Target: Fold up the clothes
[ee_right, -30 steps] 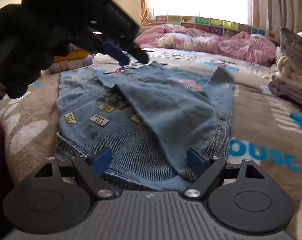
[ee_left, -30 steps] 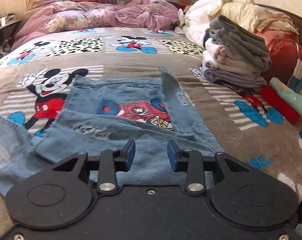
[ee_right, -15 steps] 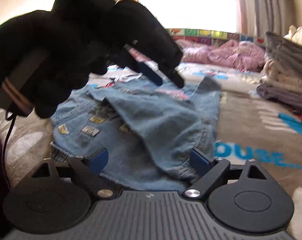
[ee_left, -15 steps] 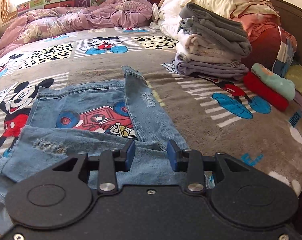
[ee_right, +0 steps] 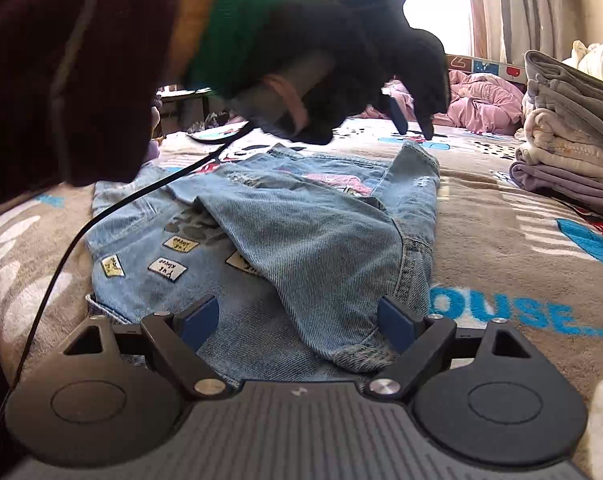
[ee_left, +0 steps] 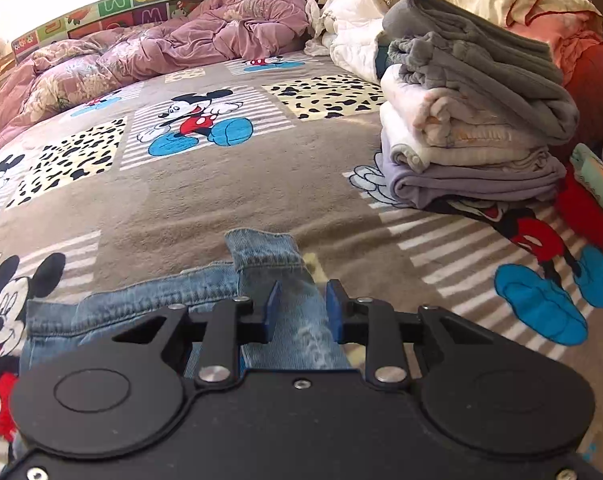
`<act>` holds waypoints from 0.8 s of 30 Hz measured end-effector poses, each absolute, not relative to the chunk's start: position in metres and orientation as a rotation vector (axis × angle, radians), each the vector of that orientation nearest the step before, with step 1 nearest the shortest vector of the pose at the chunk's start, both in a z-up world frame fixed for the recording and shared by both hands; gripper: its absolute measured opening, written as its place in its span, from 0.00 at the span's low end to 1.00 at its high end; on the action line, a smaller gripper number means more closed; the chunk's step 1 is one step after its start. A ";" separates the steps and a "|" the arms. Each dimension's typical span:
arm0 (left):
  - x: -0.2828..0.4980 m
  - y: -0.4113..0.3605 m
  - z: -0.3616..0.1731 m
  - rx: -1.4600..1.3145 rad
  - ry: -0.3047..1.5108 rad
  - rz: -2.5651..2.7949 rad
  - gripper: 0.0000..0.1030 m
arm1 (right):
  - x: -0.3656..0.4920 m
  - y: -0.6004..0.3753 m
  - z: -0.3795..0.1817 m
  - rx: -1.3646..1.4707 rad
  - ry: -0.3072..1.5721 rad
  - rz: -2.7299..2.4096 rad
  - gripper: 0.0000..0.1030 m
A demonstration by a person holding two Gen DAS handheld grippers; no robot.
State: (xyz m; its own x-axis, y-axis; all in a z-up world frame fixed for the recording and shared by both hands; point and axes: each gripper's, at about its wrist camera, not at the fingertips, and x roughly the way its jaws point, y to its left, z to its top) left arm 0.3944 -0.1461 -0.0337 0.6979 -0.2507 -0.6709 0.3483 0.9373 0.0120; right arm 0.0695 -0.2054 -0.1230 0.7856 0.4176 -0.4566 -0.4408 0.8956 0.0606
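where frayed denim jacket [ee_right: 301, 240] lies, plush blanket [ee_left: 221, 200]

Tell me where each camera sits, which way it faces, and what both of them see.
Left wrist: on the left gripper, low over the denim jacket, facing the pink duvet; only its own fingers show.
Right wrist: on the right gripper, at the jacket's near hem, facing the window; the gloved left hand shows above.
Shared: the jacket, the folded pile and the Mickey blanket.
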 end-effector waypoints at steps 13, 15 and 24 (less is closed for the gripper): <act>0.472 -0.131 -0.057 -0.033 0.843 -0.364 0.21 | 0.074 -0.197 -0.131 -0.076 0.502 0.473 0.95; 0.457 -0.118 -0.049 -0.030 0.803 -0.359 0.21 | 0.074 -0.197 -0.130 -0.077 0.502 0.471 0.95; 0.459 -0.093 -0.076 -0.117 0.841 -0.250 0.06 | 0.074 -0.197 -0.130 -0.081 0.497 0.468 0.95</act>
State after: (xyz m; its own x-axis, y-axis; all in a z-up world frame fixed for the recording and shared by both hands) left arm 0.4585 -0.0930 -0.0759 0.6393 -0.2646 -0.7220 0.1725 0.9643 -0.2007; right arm 0.0737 -0.1970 -0.1300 0.7758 0.4127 -0.4773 -0.4515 0.8915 0.0372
